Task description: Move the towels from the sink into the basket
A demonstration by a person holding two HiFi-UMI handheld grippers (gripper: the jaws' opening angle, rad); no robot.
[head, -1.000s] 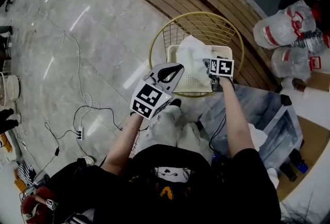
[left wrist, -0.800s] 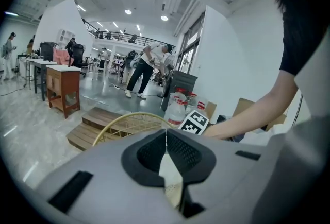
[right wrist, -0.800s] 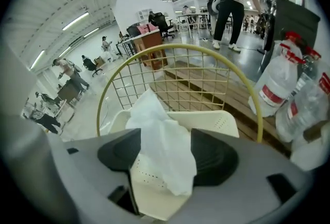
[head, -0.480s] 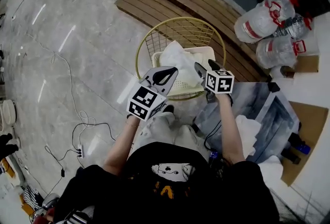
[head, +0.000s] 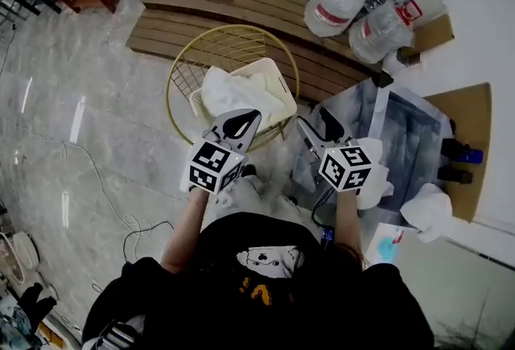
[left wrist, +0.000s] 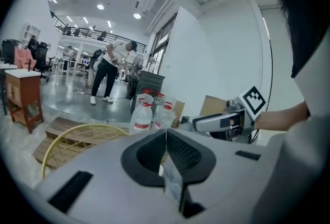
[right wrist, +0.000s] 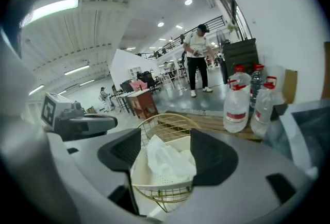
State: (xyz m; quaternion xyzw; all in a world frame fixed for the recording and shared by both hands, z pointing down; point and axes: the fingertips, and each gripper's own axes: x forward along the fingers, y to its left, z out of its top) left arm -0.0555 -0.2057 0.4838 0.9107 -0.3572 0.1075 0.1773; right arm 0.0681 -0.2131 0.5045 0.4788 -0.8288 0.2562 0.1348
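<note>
Towels [head: 241, 95]: white, heaped in cream basket [head: 276, 83] set inside gold wire frame [head: 179, 75]; lower folds hidden by basket wall. Left gripper [head: 241, 121]: jaws pressed together, empty. Right gripper [head: 319, 129]: jaws apart, empty, over sink [head: 410, 127]; its cube partly covers a white cloth [head: 380, 179]

A crumpled white towel [head: 241, 95] lies heaped in the cream perforated basket [head: 272, 76], upper centre of the head view. To its right, a second white towel [head: 380, 173] sits bunched at the lower-left edge of the grey marbled sink [head: 402, 127].
</note>
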